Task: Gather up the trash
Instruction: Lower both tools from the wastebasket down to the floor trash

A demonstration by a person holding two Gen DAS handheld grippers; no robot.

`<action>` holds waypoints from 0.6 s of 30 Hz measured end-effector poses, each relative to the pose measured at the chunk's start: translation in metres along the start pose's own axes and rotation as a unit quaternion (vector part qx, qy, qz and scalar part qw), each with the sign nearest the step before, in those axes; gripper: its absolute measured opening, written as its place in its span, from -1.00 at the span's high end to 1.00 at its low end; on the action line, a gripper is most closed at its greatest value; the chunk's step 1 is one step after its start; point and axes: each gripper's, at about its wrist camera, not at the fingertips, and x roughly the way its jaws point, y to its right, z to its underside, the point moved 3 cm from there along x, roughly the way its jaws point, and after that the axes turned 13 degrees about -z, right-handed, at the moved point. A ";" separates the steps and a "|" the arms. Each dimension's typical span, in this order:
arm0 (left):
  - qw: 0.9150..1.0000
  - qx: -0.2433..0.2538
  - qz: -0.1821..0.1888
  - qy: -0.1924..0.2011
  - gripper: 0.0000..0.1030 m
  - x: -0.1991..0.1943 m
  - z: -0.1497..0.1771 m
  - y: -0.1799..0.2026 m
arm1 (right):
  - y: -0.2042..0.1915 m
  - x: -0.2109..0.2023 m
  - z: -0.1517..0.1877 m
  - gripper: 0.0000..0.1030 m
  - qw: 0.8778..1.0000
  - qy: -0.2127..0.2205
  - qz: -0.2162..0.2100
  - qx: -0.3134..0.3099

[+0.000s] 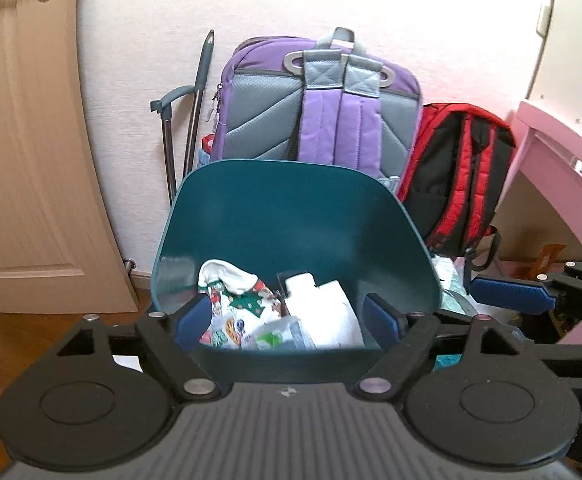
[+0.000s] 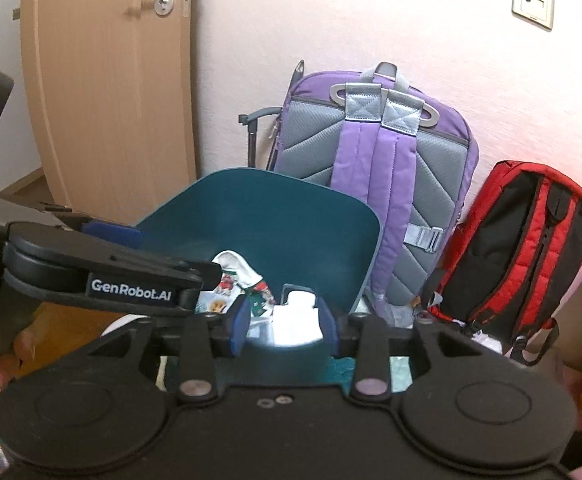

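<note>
Gaping claws (image 1: 287,316) over teal bin (image 1: 291,208)

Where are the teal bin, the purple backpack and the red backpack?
teal bin (image 1: 283,216): left wrist view, inner back wall.
purple backpack (image 1: 339,128): left wrist view, shoulder straps.
red backpack (image 2: 531,248): right wrist view, back panel.

A wooden floor (image 1: 19,344) carries everything here. A teal bin (image 1: 291,216) stands on it, open at the top, with wrappers (image 1: 247,320) and a white carton (image 1: 323,312) lying inside. Just behind the bin a purple backpack (image 1: 315,100) stands upright against the wall, straps facing out. To its right a red backpack (image 1: 463,176) leans on the same wall. Left of the purple backpack a grey pole (image 1: 199,92) stands propped, near the door (image 1: 23,140).
</note>
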 end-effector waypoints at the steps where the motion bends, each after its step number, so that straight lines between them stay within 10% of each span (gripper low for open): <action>1: 1.000 0.000 0.003 0.000 -0.60 -0.005 0.003 0.000 | -0.003 -0.005 0.002 0.23 1.000 0.000 -0.002 -0.001; 18: 1.000 0.004 0.007 -0.015 -0.99 -0.025 0.105 -0.031 | -0.049 -0.020 0.101 0.09 0.996 -0.043 -0.073 -0.004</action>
